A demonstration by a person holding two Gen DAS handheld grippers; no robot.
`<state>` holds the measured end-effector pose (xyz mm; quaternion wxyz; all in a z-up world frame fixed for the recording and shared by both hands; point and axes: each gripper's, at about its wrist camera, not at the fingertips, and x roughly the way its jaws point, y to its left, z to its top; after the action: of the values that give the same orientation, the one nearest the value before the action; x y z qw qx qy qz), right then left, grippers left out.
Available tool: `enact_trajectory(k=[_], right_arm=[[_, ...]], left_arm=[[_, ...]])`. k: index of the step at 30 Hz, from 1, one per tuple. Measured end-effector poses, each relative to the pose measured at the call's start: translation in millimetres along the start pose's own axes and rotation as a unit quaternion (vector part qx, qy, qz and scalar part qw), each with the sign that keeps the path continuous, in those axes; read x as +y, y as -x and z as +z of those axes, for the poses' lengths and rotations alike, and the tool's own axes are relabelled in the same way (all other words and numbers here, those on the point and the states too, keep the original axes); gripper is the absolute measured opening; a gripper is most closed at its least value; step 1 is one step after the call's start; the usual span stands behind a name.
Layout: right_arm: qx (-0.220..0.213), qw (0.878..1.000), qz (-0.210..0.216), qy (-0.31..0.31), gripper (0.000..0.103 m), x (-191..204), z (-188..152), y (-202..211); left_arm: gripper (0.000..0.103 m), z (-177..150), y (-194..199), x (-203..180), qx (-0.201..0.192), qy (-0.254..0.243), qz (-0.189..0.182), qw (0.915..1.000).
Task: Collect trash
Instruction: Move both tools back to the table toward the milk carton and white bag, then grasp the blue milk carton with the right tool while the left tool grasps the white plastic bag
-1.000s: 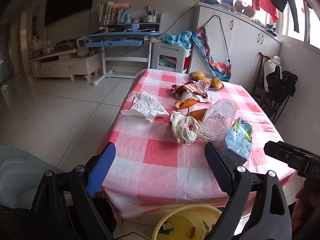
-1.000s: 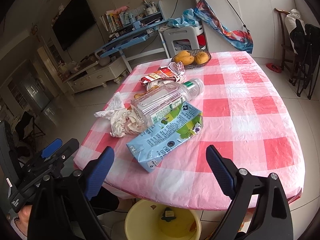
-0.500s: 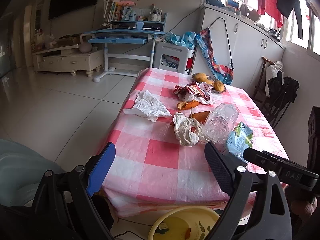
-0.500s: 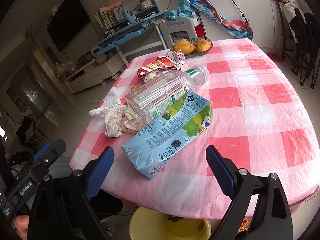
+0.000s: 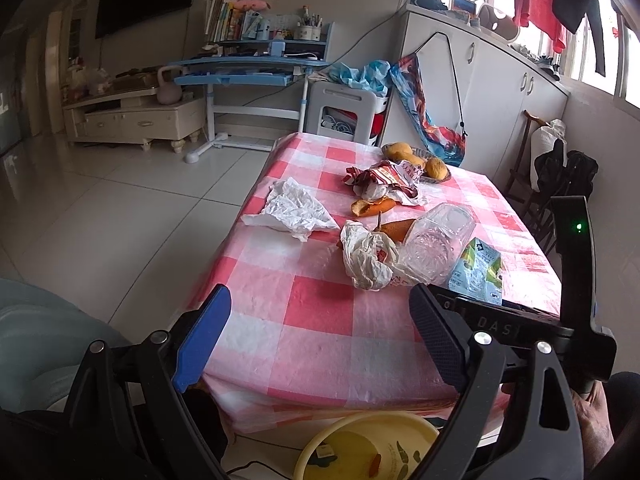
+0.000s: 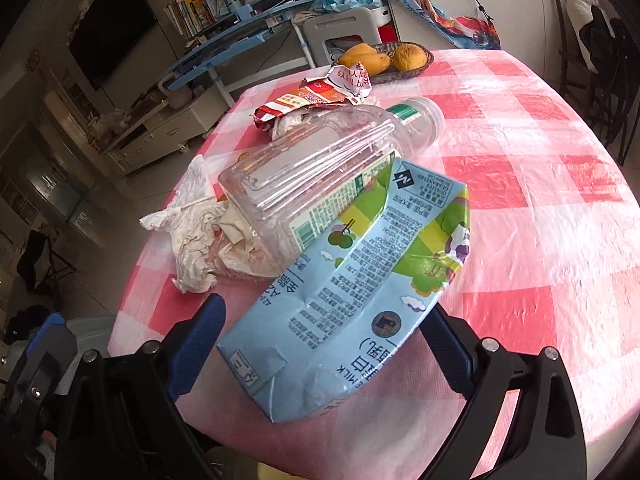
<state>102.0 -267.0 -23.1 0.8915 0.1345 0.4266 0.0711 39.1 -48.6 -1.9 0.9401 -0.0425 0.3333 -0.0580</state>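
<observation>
Left black two-finger gripper with blue pads [image 5: 320,336] is spread wide, nothing between the fingers, sitting low and level. Right black two-finger gripper with blue pads [image 6: 324,344] is spread wide too, one finger on each side of something, pads not pressing on it as far as I can tell. A bare hand [image 5: 596,412] holds the right gripper's handle from underneath.

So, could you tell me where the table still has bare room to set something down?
The tablecloth is bare right of the milk carton and plastic bottle, and near the edge before the crumpled bag. The middle toward the fruit basket is crowded.
</observation>
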Motion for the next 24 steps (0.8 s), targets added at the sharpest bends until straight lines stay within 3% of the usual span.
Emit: enact_trajectory(k=[8, 15, 24], right_arm=[[-0.012, 0.998, -0.063, 0.003, 0.089, -34.2, -4.3, 23.7], [-0.043, 0.997, -0.069, -0.006, 0.089, -58.0, -4.7, 42.9], [-0.042, 0.997, -0.065, -0.002, 0.089, -54.2, 4.3, 30.0]], left_arm=[[0.087, 13.3, -15.1, 3.1, 0.015, 0.006, -0.005, 0.9999], [0.087, 30.6, -52.8, -15.8, 0.043, -0.012, -0.01, 0.999], [0.087, 32.6, -102.1, -33.9, 0.081, -0.033, -0.003, 0.9962]])
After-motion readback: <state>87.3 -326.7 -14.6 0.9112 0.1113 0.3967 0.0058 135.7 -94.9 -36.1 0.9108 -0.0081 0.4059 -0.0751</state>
